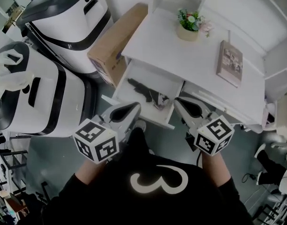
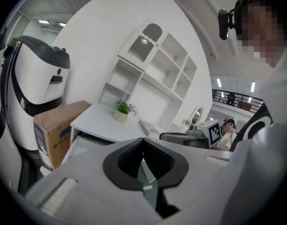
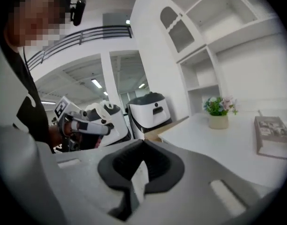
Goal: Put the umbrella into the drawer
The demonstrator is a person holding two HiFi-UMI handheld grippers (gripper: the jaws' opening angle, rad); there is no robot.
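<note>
A black folded umbrella [image 1: 144,91] lies inside the open drawer [image 1: 158,80] of the white desk [image 1: 180,50]. Both grippers hang in front of the drawer, close to the person's chest. My left gripper [image 1: 133,108] is shut with nothing in it; in the left gripper view its jaws [image 2: 143,142] meet at the tip. The right gripper [image 1: 181,102] is also shut and empty, its jaws touching in the right gripper view [image 3: 143,142]. Neither gripper view shows the umbrella.
On the desk stand a potted plant [image 1: 189,26] and a book [image 1: 230,62]. A cardboard box [image 1: 116,41] leans beside the desk's left end. Two large white machines [image 1: 68,18] [image 1: 35,97] stand to the left. White shelves [image 2: 152,69] rise behind the desk.
</note>
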